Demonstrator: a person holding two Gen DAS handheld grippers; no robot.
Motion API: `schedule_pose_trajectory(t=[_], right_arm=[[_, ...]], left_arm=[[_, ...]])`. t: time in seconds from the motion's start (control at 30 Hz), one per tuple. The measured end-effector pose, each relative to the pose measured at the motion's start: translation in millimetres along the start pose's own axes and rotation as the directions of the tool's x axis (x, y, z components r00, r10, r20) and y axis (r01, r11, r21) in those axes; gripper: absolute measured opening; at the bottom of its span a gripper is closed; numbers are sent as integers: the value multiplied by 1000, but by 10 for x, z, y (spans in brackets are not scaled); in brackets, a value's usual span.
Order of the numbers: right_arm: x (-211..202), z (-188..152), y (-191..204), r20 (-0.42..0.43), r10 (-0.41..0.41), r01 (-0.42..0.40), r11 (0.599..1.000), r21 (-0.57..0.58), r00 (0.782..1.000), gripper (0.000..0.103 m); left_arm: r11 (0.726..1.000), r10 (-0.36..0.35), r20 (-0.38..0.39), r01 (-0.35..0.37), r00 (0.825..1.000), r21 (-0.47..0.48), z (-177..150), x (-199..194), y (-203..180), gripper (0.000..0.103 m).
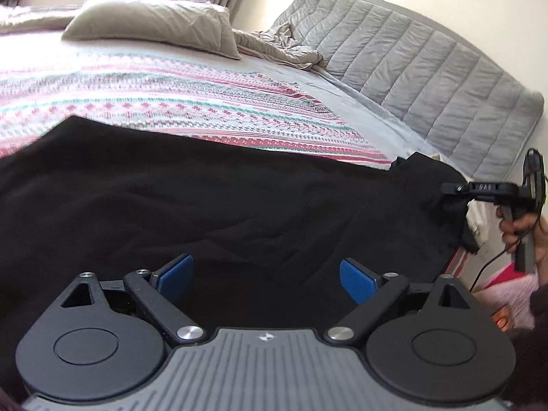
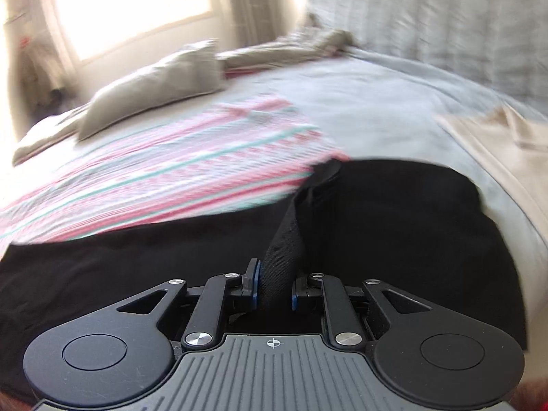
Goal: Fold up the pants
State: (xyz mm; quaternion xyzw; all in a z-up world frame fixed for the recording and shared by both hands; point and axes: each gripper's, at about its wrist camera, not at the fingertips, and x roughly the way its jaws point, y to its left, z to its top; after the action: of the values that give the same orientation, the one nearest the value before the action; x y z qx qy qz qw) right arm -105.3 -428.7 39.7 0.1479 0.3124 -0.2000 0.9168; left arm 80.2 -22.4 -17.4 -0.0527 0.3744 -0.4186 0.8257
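Bed [image 1: 342, 92] with striped blanket [image 1: 171, 102], grey pillow [image 1: 154, 24] at far end. Black pants [image 1: 205, 205] spread across near part of bed. Left hand-held gripper [image 1: 266, 279] over pants, jaws apart, nothing between. Right hand-held gripper [image 2: 274, 291] clamped on raised pants fold.

Black claws [image 1: 267, 274] w/ blue pads [image 2: 256, 282], silver screws, ribbed grey base.

Bed: patterned pink, teal and white striped blanket [image 1: 178, 102] over a pale grey sheet [image 2: 376, 102]. Taupe pillow [image 1: 154, 24]; crumpled taupe cloth [image 1: 277, 48]; grey quilted headboard [image 1: 428, 78]; curtained window [image 2: 133, 3]; beige cloth [image 2: 496, 147].
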Motion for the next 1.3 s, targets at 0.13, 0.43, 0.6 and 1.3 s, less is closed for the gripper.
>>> schedule_pose_trajectory(t=[0.13,0.43,0.6,1.3], right_arm=[[89,37,565,-24,70,-73,988,-133,997,16],[449,-293,1778,-213,223,-289,887,-361,951,16],[559,-525,2148,-292,215,-332,829,-451,932,16],[294,-703,2516,-345,380,-508,728,-461,858,25]], left_arm=[[995,-45,-9,44,999,-93,41,80,27,98],[954,-152,-37,137,988,-267,99,346,66,73],[917,-194,-25,173,981,-360,125,439,103,73],[857,-182,63,190,981,-479,207,647,61,53]])
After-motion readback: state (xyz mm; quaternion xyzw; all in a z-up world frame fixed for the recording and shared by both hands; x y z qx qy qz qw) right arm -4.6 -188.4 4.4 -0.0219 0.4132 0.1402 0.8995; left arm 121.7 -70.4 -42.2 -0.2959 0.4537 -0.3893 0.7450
